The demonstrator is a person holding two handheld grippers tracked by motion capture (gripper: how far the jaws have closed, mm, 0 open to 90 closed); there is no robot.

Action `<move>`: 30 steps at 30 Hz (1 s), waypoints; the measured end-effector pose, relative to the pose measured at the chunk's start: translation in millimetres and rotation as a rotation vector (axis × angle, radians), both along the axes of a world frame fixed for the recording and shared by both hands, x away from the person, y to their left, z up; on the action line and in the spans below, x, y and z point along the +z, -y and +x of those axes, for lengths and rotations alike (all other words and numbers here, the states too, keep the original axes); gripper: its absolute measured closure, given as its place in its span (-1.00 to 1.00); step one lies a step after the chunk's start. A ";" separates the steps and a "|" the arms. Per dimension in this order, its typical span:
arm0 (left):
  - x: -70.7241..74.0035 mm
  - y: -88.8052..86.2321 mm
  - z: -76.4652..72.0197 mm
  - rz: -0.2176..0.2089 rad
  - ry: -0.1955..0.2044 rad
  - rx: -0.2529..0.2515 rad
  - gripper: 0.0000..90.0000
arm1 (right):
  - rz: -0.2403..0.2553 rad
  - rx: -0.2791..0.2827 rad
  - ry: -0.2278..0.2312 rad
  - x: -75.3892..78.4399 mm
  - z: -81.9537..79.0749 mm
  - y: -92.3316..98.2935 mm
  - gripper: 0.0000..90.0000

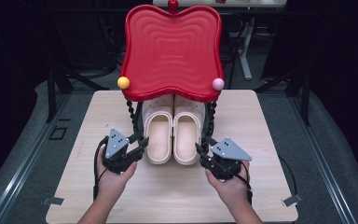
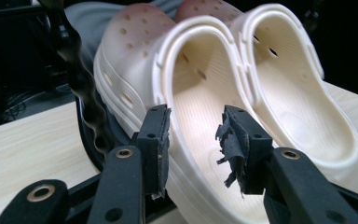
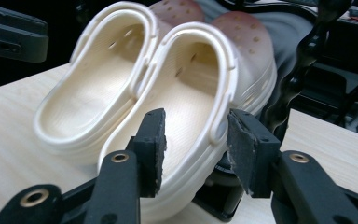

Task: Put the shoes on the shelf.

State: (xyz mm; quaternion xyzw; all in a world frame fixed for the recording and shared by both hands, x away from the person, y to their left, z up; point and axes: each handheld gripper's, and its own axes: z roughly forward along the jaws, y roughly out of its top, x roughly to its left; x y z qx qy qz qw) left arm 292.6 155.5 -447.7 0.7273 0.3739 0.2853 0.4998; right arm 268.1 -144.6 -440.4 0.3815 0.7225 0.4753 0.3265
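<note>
We see 2 cream clogs, the left clog (image 1: 158,135) and right clog (image 1: 187,135), side by side under a red tray (image 1: 172,51); left gripper (image 1: 140,142) and right gripper (image 1: 201,150) straddle their outer rims, jaws apart, not pressing

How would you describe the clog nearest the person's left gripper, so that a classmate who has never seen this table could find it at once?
Start at the pale wooden table and find the big red wavy tray on twisted black legs. Two cream perforated rubber clogs sit side by side beneath it, heels toward the person. The wanted one is the left cream clog, whose outer wall stands between the open jaws of the left gripper; the right cream clog lies beside it.
</note>
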 end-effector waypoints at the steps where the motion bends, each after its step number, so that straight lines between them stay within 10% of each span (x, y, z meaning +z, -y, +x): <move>1: -2.0 -0.7 -2.6 -0.002 -0.003 0.002 0.33 | 0.000 0.004 -0.003 -1.1 -3.0 0.0 0.24; 15: -26.6 -17.0 -35.8 -0.033 -0.060 0.005 0.32 | 0.049 0.021 -0.075 -27.1 -27.2 6.5 0.39; 30: -59.3 -11.2 -48.9 -0.024 -0.105 -0.030 0.59 | -0.032 0.065 -0.140 -63.8 -36.6 -10.1 0.76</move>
